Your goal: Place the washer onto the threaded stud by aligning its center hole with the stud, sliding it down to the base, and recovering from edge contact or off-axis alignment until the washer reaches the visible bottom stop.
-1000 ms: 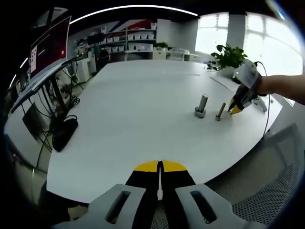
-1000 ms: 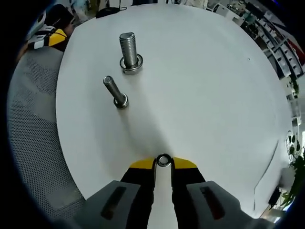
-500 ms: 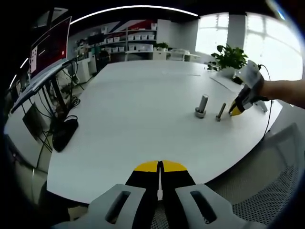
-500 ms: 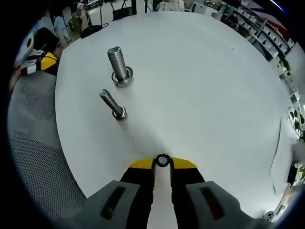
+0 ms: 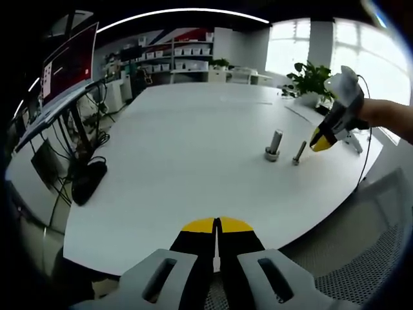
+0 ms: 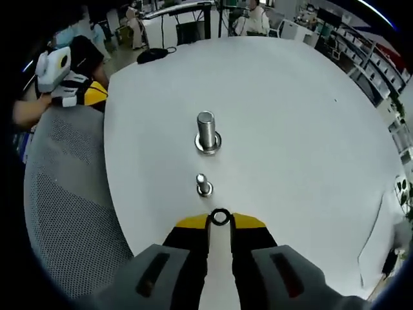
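The right gripper (image 6: 220,223) is grasping the small metal ring washer (image 6: 220,217), approaching the thin threaded stud (image 6: 203,185) on the white surface (image 6: 290,129). Next: centring its hole overhead. The left gripper (image 5: 217,226) is sitting clenched, idle.

No legible text; monitor (image 5: 68,64) screen shows marks too blurred to read.

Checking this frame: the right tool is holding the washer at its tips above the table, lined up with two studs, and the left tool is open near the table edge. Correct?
One detail is off: the left tool is shut, its jaws pressed together in the left gripper view. The rest holds: the right tool grips the washer above the table, with the thin stud and the thick stud ahead.
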`<action>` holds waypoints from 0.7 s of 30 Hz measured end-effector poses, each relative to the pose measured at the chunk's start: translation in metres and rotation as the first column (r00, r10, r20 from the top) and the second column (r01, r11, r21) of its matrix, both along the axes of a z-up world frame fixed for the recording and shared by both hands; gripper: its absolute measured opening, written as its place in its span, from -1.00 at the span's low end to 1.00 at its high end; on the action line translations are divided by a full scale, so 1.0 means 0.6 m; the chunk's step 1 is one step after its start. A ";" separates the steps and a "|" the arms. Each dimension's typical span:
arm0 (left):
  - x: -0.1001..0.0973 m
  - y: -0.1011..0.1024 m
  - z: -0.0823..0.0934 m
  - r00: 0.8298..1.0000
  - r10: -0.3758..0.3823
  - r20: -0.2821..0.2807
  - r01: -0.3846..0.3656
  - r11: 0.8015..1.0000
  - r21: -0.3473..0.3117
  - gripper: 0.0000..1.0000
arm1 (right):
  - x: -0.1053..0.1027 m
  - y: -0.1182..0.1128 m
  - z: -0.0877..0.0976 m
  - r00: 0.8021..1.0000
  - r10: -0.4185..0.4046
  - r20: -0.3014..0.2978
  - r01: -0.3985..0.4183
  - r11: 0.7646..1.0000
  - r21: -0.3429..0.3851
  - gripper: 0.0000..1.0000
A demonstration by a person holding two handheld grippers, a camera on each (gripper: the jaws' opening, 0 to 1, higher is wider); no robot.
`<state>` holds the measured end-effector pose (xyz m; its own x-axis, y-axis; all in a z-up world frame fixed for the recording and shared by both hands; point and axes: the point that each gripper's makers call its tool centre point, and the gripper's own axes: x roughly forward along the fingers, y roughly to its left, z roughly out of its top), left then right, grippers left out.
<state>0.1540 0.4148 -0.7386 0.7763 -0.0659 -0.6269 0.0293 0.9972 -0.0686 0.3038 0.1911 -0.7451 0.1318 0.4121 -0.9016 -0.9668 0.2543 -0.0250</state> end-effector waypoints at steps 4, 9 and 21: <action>0.000 0.000 0.001 1.000 0.001 0.003 -0.001 1.000 0.000 -1.00 | -0.004 0.020 0.025 1.000 0.025 0.003 -0.025 1.000 0.017 -0.73; 0.000 0.000 0.002 1.000 0.003 0.005 -0.003 1.000 -0.001 -1.00 | -0.010 0.043 0.032 0.997 0.075 0.001 -0.075 0.997 0.015 -0.73; 0.000 0.000 0.002 1.000 0.004 0.007 -0.004 1.000 -0.003 -1.00 | -0.011 0.052 0.009 0.990 0.141 -0.007 -0.141 0.987 -0.081 -0.73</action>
